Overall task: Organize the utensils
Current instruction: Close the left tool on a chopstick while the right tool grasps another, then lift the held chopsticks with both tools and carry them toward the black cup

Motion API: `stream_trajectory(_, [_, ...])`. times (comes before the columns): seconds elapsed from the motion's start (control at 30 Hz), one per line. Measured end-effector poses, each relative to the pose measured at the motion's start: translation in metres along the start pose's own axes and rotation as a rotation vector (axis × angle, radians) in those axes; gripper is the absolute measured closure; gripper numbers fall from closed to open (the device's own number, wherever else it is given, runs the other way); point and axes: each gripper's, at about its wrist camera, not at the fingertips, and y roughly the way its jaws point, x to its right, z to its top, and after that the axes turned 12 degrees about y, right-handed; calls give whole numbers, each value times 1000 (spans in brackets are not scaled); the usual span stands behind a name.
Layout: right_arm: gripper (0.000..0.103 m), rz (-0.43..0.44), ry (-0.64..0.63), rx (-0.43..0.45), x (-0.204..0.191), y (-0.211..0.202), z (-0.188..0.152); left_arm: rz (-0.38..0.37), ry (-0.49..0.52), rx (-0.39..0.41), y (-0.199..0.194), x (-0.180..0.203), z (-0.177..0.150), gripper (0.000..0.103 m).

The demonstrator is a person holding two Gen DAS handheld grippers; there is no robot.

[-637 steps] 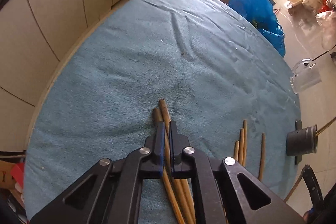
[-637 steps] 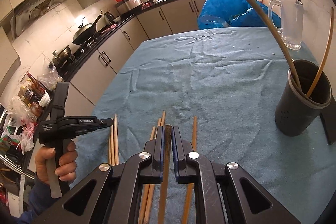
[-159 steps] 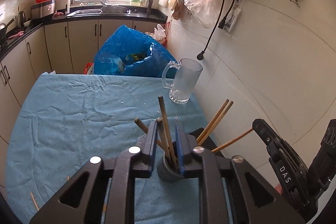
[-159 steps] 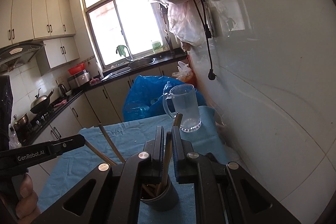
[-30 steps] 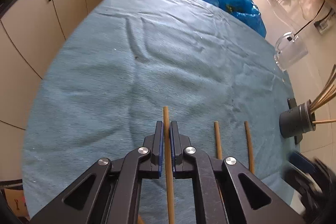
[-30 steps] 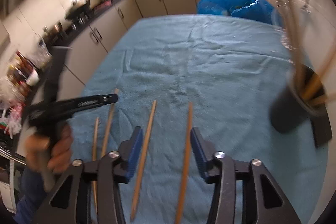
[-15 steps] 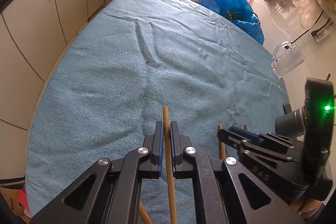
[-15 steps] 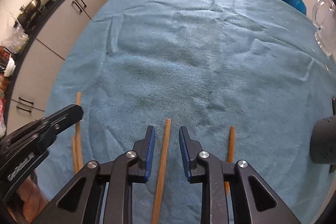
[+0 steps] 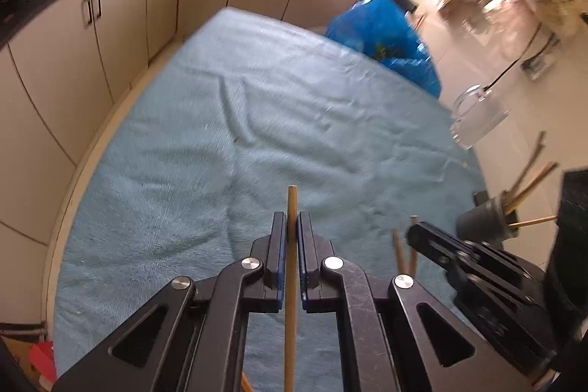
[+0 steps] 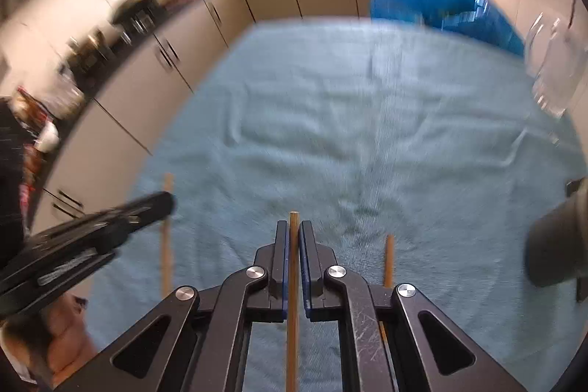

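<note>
Chopsticks are the whole job here, thin tan wooden ones, and it looks more than halfway done to me. A handful already stand in the dark grey round holder (image 9: pixel 485 221) at the right side of the table, tips fanning out over its rim. Each hand has one more on the way. The left gripper (image 9: pixel 291 226) is pinched tight on a single wooden chopstick (image 9: pixel 292 204), tip poking out past the blue pads. The right gripper (image 10: pixel 293 234) is clamped the same way on its own wooden chopstick (image 10: pixel 293 221).

What's left on the light blue towel-covered table (image 9: pixel 257 120), as far as I can see: in the left camera, two sticks (image 9: pixel 404 245) lie close together just beside the right gripper's nose. In the right camera, one loose stick (image 10: pixel 388 256) lies just right of the gripper and another (image 10: pixel 167 234) sits off to the left, partly behind the left gripper. That left one might be the stick the left gripper holds; too blurry to tell. So I'd guess a couple more trips after this one.

Room-wise, the middle and far end of the cloth are wide open, just wrinkles. The tight bits are on the right: the holder sits near the table's right edge, with a clear glass mug (image 9: pixel 477 116) further back on that same side. The two grippers are near each other, so they could bump heading for the holder. A blue plastic bag (image 9: pixel 386 35) sits beyond the far corner, well out of the way.
</note>
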Motion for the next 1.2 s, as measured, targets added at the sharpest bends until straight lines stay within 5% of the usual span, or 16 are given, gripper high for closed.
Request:
stream_trajectory(0.3, [97,123,-70,420,-9,-115,-50,35,75,207,-76,47,-20,98])
stream_trajectory(0.5, [97,154,-82,568,-7,-139,-89,84,146,293,-101,80,-46,98])
stream_trajectory(1.2, [97,188,-85,640,8,-176,-124,168,192,314,-118,105,-70,98])
